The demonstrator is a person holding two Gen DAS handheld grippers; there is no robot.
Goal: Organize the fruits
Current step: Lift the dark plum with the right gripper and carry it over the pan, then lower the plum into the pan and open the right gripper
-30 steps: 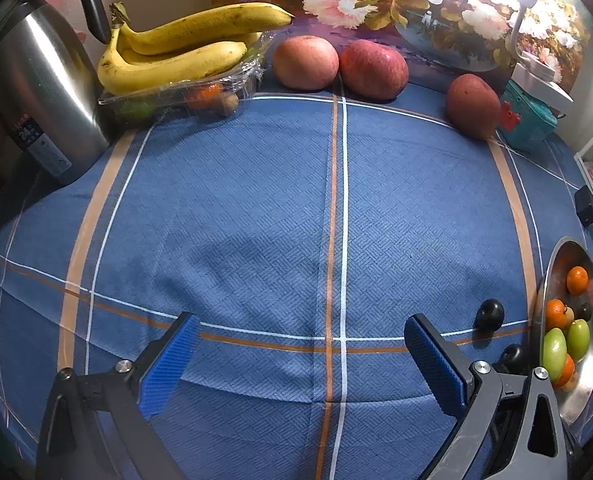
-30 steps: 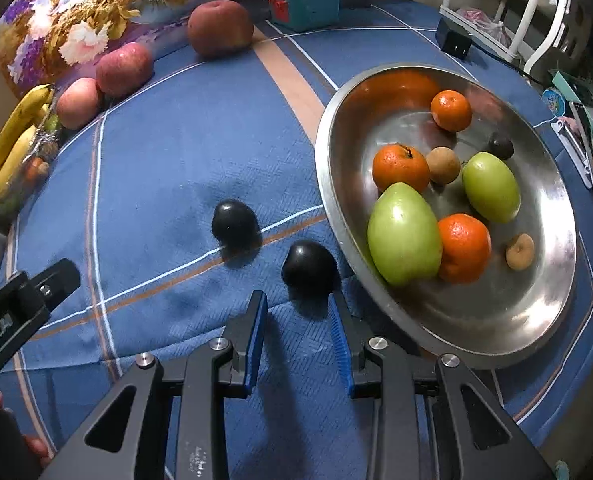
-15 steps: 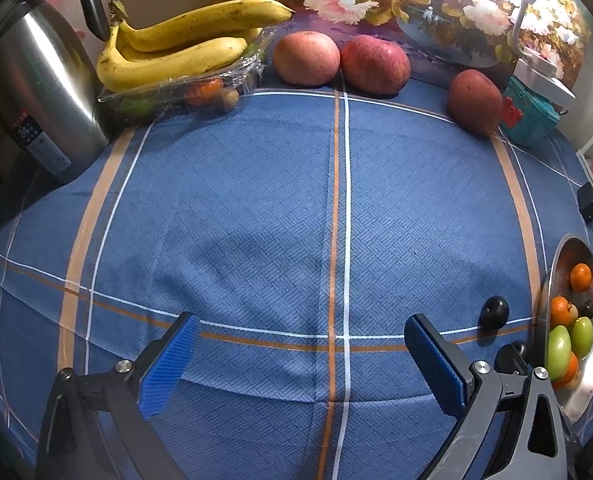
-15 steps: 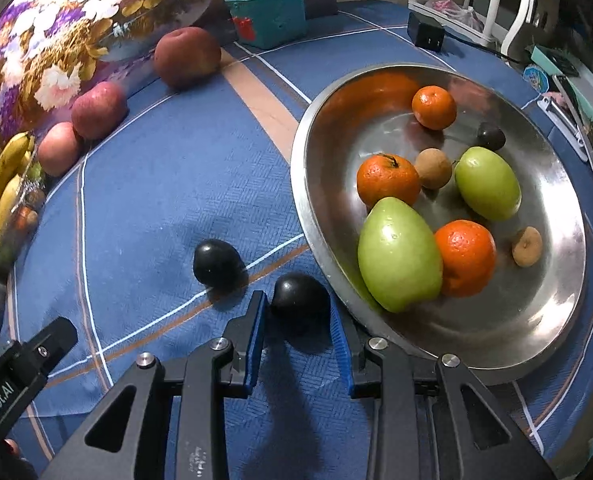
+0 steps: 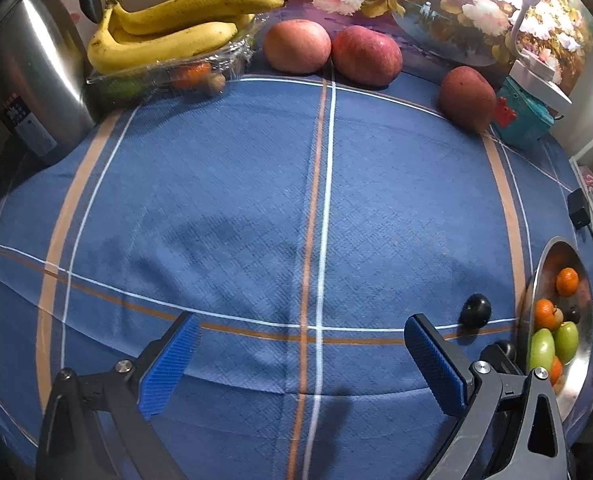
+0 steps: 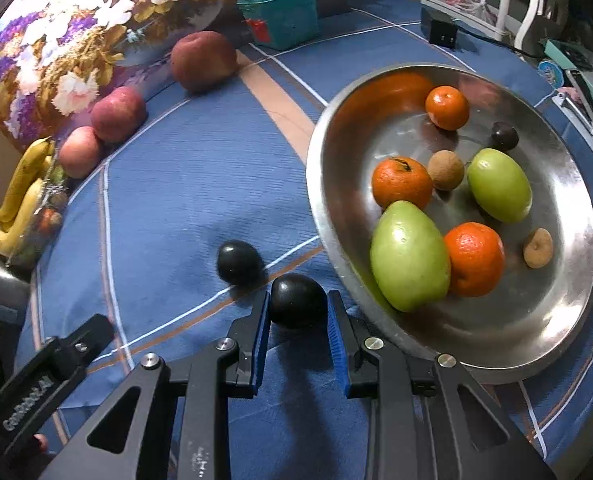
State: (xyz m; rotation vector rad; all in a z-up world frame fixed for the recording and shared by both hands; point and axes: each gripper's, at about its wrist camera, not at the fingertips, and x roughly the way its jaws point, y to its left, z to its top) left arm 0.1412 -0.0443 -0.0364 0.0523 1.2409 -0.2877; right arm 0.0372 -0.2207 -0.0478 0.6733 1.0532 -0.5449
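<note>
A blue plaid tablecloth (image 6: pixel 168 184) is covering the table in front of you, with a flowered panel standing along its far edge.

Nearest to you, your right gripper (image 6: pixel 298 322) is tilting steeply down at the cloth and straddling a dark plum (image 6: pixel 297 300). A second ago that plum was lying ahead of the fingertips; now it is sitting between the blue pads. The left pad is touching its side, and the right pad is touching or sitting just beside it. The jaws have narrowed only slightly, so the pinch looks to be just forming, and the plum is resting on the cloth, not yet lifted. That suggests you are about to carry it into the steel bowl (image 6: pixel 328 184), whose rim is just beside the gripper on the right.

Your left gripper (image 5: pixel 300 344) is hanging over bare cloth with its jaws spread wide and nothing between them; it is staying where it was.

A little farther out, a second dark plum (image 6: pixel 238 262) is waiting on the cloth. The bowl is already holding two green mangoes (image 6: pixel 410 258), three tangerines (image 6: pixel 402 182), and some small brown and dark fruits.

Farthest away, three red apples (image 6: pixel 118 114), bananas (image 5: pixel 168 36) and a kettle (image 5: pixel 28 80) are lining the back edge.
</note>
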